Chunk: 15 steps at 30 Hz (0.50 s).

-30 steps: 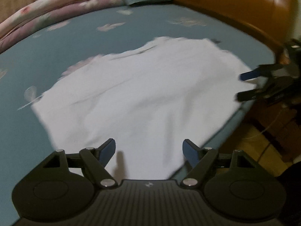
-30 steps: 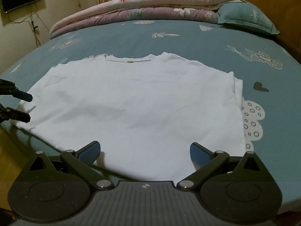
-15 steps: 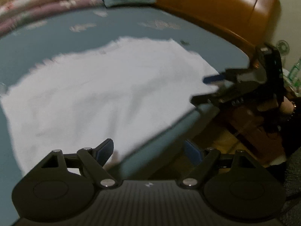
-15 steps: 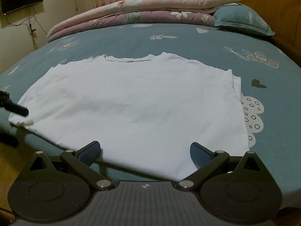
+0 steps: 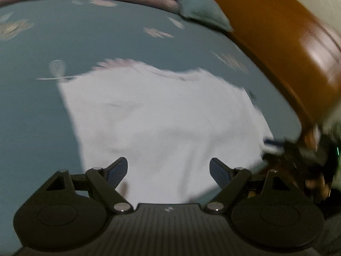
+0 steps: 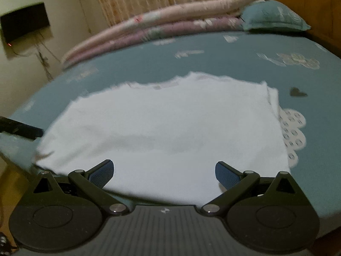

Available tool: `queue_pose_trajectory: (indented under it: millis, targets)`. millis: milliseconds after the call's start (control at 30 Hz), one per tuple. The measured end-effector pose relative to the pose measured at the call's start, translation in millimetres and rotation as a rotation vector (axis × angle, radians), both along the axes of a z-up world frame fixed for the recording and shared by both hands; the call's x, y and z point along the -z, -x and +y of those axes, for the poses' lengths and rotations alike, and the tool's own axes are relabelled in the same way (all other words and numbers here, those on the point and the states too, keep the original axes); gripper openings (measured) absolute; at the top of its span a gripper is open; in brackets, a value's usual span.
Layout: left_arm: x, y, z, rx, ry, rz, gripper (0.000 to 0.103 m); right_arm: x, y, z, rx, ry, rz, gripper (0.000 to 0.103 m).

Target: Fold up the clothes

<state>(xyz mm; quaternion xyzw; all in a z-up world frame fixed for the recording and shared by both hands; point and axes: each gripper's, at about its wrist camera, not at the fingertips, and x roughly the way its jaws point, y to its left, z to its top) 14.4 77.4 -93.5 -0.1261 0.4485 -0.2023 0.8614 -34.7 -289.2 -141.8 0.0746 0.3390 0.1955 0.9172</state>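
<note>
A white T-shirt [image 5: 162, 123] lies flat on the teal bedsheet, its sides folded in; it also shows in the right wrist view [image 6: 166, 132]. My left gripper [image 5: 168, 171] is open and empty, low over the shirt's near hem. My right gripper [image 6: 164, 173] is open and empty over the near hem further right. In the left wrist view, the right gripper [image 5: 275, 147] shows blurred at the shirt's right corner. In the right wrist view, one left finger [image 6: 21, 128] reaches in by the shirt's left edge.
The teal bedsheet [image 6: 234, 64] has white prints. Folded pink and purple quilts [image 6: 166, 27] and a teal pillow [image 6: 275, 17] lie at the far side. A wooden headboard [image 5: 283, 49] runs along the right. The bed's near edge [image 6: 12, 151] drops to the floor.
My left gripper has swung back left and now faces the shirt squarely, its view blurred by motion. My right gripper has moved forward and lower over the hem. Both stay open.
</note>
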Motion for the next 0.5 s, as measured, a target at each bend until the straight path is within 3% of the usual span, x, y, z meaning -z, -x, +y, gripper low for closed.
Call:
queue_pose_trajectory:
  millis: [200,500]
  targets:
    - [19,-22,52,-0.131,0.114,0.072,0.084,-7,-30,14,-0.039,-0.034,-0.003,0.103]
    - [43,-57,72,-0.129,0.184,0.169,0.085,-18,-80,36,-0.09,-0.074,-0.001,0.103]
